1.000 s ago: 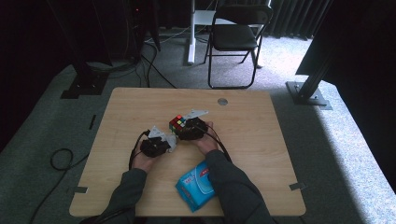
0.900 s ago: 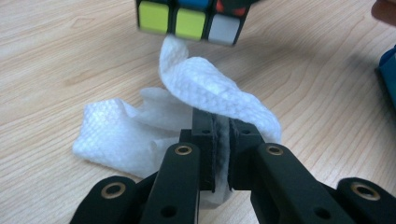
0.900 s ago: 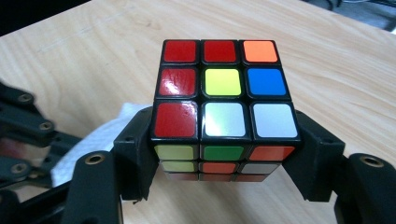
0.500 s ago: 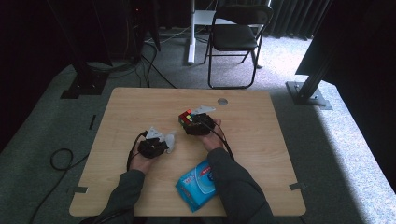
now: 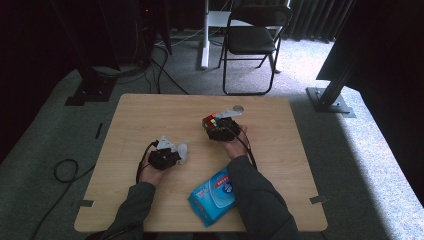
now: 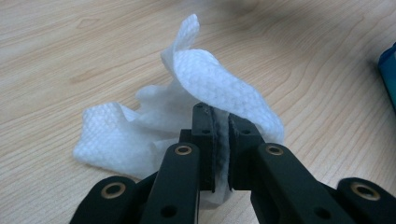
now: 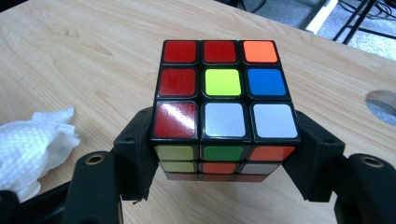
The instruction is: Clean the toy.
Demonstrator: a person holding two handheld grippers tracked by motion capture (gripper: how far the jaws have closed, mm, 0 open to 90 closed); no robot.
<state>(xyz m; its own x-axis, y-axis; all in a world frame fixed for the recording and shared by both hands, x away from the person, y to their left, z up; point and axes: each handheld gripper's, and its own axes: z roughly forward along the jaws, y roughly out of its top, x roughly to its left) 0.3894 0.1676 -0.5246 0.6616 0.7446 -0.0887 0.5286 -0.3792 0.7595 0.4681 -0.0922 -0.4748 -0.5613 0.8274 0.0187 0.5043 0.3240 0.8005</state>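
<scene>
Lifting away from the wipe (image 6: 187, 116) clenched in the left gripper (image 6: 221, 140), the right gripper (image 7: 224, 154) clasps the puzzle cube (image 7: 224, 93); wiping looks finished.

A light wooden table (image 5: 150, 112) with rounded corners stands on grey carpet (image 5: 370, 155). Near its far edge a round cable hole with a grey rim (image 5: 239, 107) is set into the top. A crumpled white textured wipe (image 6: 140, 126) rests on the wood left of the middle. Close to the near edge lies a flat blue plastic pack of wet wipes (image 5: 215, 192), turned at an angle to the table's sides
</scene>
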